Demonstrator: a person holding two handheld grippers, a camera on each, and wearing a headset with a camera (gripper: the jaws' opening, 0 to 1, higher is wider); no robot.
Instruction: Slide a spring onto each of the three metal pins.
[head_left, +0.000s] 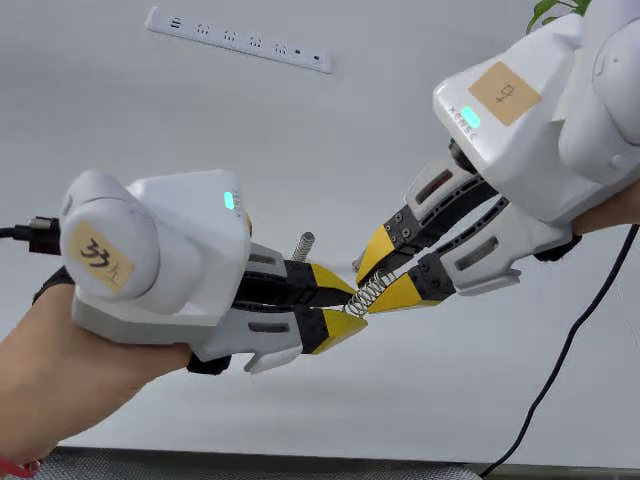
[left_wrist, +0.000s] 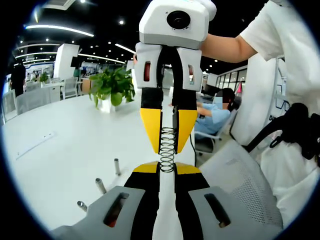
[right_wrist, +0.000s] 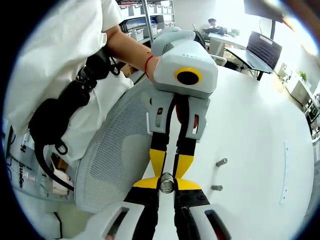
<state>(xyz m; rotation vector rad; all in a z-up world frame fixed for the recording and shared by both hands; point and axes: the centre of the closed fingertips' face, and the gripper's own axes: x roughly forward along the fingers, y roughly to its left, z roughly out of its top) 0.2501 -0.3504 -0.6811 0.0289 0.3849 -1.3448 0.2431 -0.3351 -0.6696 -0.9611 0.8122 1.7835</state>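
Is a plain white table (head_left: 150, 130), bearing a long white power strip (head_left: 238, 39) laid flat near its far side. Holds, nearer the person than the power strip and well apart from it, three short metal pins (left_wrist: 100, 186) standing in a row in the left gripper view, with one of them (head_left: 303, 245) caught in the head view as well. Carries also a potted plant (left_wrist: 107, 92) in a white pot, set well off to the right of the power strip.
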